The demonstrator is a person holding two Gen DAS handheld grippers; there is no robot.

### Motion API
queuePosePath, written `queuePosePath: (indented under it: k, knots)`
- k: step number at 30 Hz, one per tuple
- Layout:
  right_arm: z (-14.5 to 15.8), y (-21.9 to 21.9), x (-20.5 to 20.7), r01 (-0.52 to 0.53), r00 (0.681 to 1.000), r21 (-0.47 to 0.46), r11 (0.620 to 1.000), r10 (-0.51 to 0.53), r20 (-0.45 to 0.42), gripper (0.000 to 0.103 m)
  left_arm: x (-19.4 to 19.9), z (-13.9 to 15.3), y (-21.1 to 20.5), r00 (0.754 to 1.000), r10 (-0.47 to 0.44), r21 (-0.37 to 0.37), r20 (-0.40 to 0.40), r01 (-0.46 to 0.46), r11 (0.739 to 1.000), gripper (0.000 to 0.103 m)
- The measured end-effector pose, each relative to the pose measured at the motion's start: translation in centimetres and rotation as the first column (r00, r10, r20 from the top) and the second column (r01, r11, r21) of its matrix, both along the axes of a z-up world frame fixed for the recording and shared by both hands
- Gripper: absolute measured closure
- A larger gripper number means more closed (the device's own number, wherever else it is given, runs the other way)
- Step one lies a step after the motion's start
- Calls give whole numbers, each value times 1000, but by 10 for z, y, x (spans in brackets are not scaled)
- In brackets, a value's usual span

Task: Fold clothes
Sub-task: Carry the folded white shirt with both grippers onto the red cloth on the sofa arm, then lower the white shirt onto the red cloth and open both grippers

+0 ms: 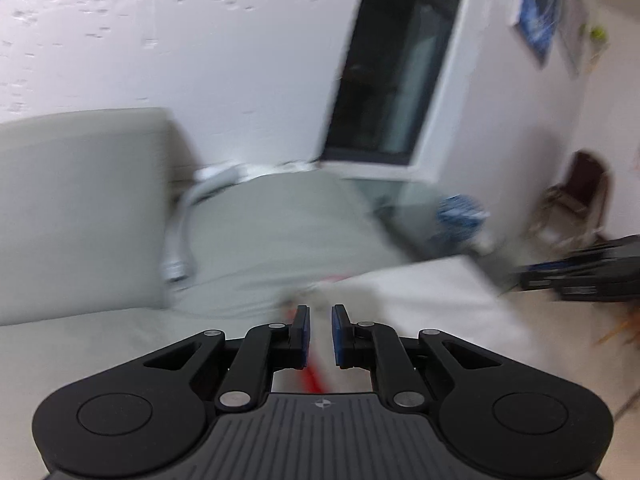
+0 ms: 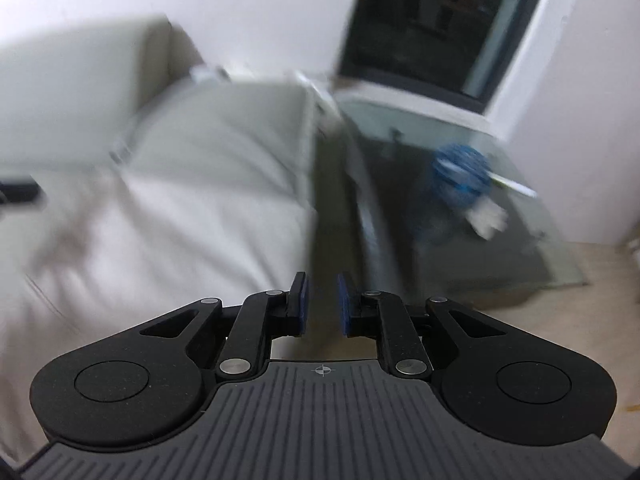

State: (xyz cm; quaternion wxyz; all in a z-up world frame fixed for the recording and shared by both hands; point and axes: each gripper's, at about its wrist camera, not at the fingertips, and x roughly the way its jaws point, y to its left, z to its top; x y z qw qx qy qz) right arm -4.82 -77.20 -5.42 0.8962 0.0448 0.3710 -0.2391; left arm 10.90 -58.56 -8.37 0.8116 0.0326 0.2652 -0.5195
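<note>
Everything is motion-blurred. A white garment [image 1: 420, 292] with red trim lies across the pale sofa seat. My left gripper [image 1: 320, 312] is shut on it, and white and red cloth fills the narrow gap between the blue pads. The right gripper [image 1: 580, 272] shows as a dark shape at the garment's far right edge. In the right wrist view the garment [image 2: 180, 240] has creases running towards the left gripper [image 2: 18, 192]. Its right edge runs down into my right gripper [image 2: 322, 280], whose pads stand close together on it.
A grey back cushion [image 1: 80, 208] and a padded sofa arm [image 1: 280, 232] rise behind the garment. Right of the sofa stands a glass side table [image 2: 500, 272] with a blue round object [image 2: 460, 180]. A dark chair [image 1: 580, 192] stands by the wall, below a dark window [image 1: 400, 72].
</note>
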Motion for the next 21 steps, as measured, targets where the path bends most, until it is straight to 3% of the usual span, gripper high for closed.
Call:
queuePosePath:
  k: [3,7,9,12,13,16,21]
  knots:
    - [-6,8,29,-64,997,36,997,63,36,85,1,-13,-34,999,-5,39,38,4,999,90]
    - [-35,14,71,-109,994,41,993,109,2,85,24,-43,-66,994,111,161,19,-113,980,83]
    - [-51,10,81,-83,995,-23,996,82,-51,85,34,-50,-71,980,188,229,60,-197,953,83]
    - [-55,-10,77,53,991,-147,988,-70,-112,85,57,-45,-54,960,266,253,86,-279,927,86]
    - [-52,-17,72,77,988,-150,986,-96,-122,85,60,-41,-46,959,269,247,86,-282,927,86]
    - [-35,-27,42,90,982,-165,982,-115,-148,85,54,-24,-12,973,218,202,81,-230,952,86]
    - [4,-6,-17,75,996,-65,995,-79,-50,79,-1,-1,26,997,57,138,53,-64,988,84]
